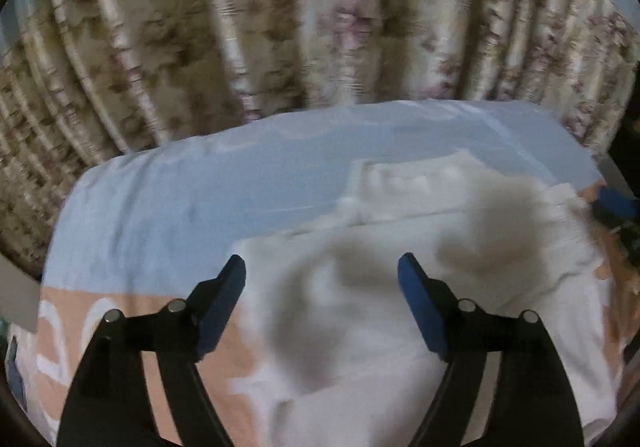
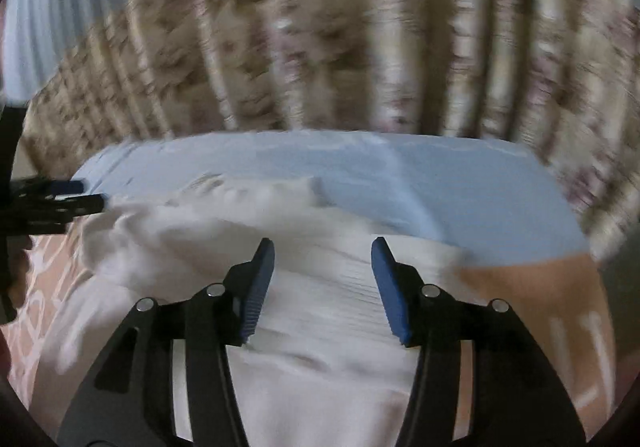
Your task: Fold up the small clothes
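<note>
In the left wrist view, the left gripper hangs over a white garment spread on a bed whose cover is pale blue toward the far edge and peach with white marks nearer the camera. Its fingers stand wide apart with nothing between them. The garment fills the right half of the bed, rumpled, with soft humps and grey shadows, and a ribbed or scalloped band at its far side. At the bed's right edge, part of the right gripper shows beside the cloth. A floral curtain hangs behind the bed's far edge.

In the right wrist view, the right gripper is also open, fingers spread and empty above the garment, which lies flat below it with faint creases. The left gripper shows at the left edge, near the cloth's far left corner; whether it touches the fabric I cannot tell, since both views are blurred.

The step in hand seems to be reaching for a grasp before a fold. To do it well, each gripper should probably settle on a matching corner or hem edge, pinch only the top layer, and lift together so the fold line stays straight; smoothing the humps first would help.
</note>
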`<state>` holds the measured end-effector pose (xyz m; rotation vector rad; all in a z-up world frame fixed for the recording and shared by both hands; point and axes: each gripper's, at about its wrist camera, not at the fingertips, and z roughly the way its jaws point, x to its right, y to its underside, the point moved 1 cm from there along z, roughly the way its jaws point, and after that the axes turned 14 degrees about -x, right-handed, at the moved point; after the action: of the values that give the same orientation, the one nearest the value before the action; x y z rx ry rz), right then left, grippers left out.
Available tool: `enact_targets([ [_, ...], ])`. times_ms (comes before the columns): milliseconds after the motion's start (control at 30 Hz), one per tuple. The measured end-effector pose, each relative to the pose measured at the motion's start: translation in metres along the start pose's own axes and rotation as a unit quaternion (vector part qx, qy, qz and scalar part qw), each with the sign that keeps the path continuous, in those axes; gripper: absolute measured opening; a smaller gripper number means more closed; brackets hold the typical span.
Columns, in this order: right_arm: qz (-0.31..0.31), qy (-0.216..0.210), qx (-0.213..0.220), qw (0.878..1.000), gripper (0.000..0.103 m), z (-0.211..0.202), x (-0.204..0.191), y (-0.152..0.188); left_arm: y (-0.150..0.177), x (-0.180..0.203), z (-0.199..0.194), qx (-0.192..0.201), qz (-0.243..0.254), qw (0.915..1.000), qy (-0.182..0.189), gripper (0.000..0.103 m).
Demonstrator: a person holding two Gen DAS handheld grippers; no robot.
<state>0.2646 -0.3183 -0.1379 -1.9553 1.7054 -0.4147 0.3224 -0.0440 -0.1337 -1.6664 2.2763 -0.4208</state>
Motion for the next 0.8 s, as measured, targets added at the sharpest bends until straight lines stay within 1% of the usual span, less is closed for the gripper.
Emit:
enact_targets([
  [67, -0.024, -0.008, -0.015, 1.000, 0.050, 0.024, -0.020, -0.006, -0.008, 0.019, 0.018, -0.008, 0.009, 0.9998, 0.018, 0.079],
  [167, -0.058, 0.004, -0.053, 0.997, 0.047, 0.061, -0.038, -0.008, -0.013, 0.031, 0.062, -0.053, 0.008, 0.9985, 0.013, 0.079],
  [233, -0.095, 0.055, -0.067, 0.992, 0.045, 0.073, -0.040, -0.004, -0.008, 0.030, 0.072, -0.055, 0.010, 0.9985, 0.003, 0.079],
  [267, -0.104, 0.078, -0.064, 0.990, 0.046, 0.073, -0.035, -0.002, -0.004, 0.029, 0.069, -0.047, 0.015, 0.9988, 0.002, 0.079],
  [300, -0.094, 0.092, -0.059, 0.990, 0.046, 0.070, -0.021, -0.002, -0.001, 0.028, 0.066, -0.043, 0.018, 0.9989, 0.000, 0.079],
  [367, -0.056, 0.083, -0.060, 0.993, 0.046, 0.063, 0.009, -0.001, 0.004, 0.028, 0.061, -0.039, 0.029, 0.9988, -0.010, 0.079],
  [400, -0.037, 0.099, -0.058, 0.993, 0.046, 0.059, 0.025, -0.003, 0.008, 0.028, 0.060, -0.038, 0.034, 0.9986, -0.015, 0.079],
  [433, -0.029, 0.101, -0.060, 0.993, 0.046, 0.056, 0.036, -0.001, 0.012, 0.032, 0.058, -0.038, 0.041, 0.9982, -0.024, 0.079],
  [467, -0.019, 0.095, -0.061, 0.993, 0.046, 0.052, 0.043, 0.001, 0.016, 0.035, 0.056, -0.036, 0.047, 0.9976, -0.035, 0.079],
  [500, -0.005, 0.076, -0.058, 0.995, 0.047, 0.045, 0.049, 0.003, 0.018, 0.036, 0.055, -0.036, 0.050, 0.9974, -0.038, 0.079],
  [567, 0.001, 0.056, -0.052, 0.997, 0.047, 0.032, 0.046, 0.005, 0.022, 0.038, 0.055, -0.038, 0.049, 0.9973, -0.039, 0.079],
  [633, -0.011, 0.030, -0.054, 0.998, 0.047, 0.023, 0.030, 0.010, 0.024, 0.037, 0.053, -0.039, 0.043, 0.9976, -0.038, 0.079],
  [700, -0.027, 0.012, -0.062, 0.998, 0.052, 0.022, 0.010, 0.016, 0.027, 0.037, 0.050, -0.044, 0.033, 0.9979, -0.034, 0.080],
  [767, -0.038, 0.008, -0.073, 0.997, 0.055, 0.028, -0.004, 0.022, 0.032, 0.040, 0.045, -0.049, 0.026, 0.9978, -0.037, 0.080],
  [800, -0.042, 0.018, -0.089, 0.995, 0.055, 0.035, -0.009, 0.027, 0.035, 0.040, 0.042, -0.051, 0.023, 0.9976, -0.040, 0.080],
])
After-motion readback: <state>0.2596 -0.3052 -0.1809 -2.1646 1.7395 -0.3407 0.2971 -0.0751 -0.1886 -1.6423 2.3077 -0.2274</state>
